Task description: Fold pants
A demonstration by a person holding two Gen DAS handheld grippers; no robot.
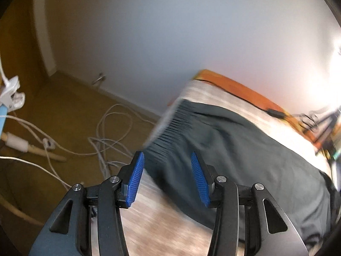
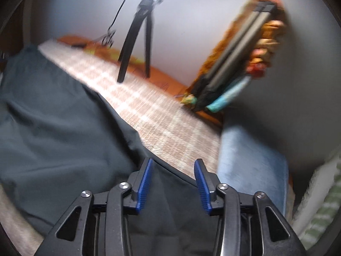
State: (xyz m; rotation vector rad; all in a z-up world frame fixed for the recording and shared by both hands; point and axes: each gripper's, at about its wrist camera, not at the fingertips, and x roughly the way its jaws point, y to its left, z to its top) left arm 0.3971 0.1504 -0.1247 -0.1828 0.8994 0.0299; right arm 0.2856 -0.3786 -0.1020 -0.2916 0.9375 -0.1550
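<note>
Left tongs: the left tongs [image 1: 167,171] are hanging spread wide over the near corner of the waistband, blue pads [image 1: 134,180] gripping nothing.
Right tongs: the right tongs [image 2: 173,182] are gaping too, poised above dark cloth at the near edge, nothing pinched between the pads.
Pants: the dark grey pants [image 1: 245,160] are lying flat on the counter; the ribbed elastic waistband [image 1: 170,132] is sitting at the counter's left end.
Long axis: in the left wrist view the pants are running from the waistband at centre away to the right; in the right wrist view the same cloth [image 2: 55,123] is filling the left and lower part, its far edge cutting diagonally across the checks.
Counter: the counter [image 2: 149,115] is wearing a pale checked covering, blurred by motion; an orange edge is showing along its far side.
Beyond the pants: a black tripod [image 2: 136,38] is standing on the far side, a blue cushion [image 2: 251,164] just off the right end.
Room: white cables [image 1: 106,138] are sprawling over the brown floor at left; a plain white wall [image 1: 170,32] is rising behind.
</note>
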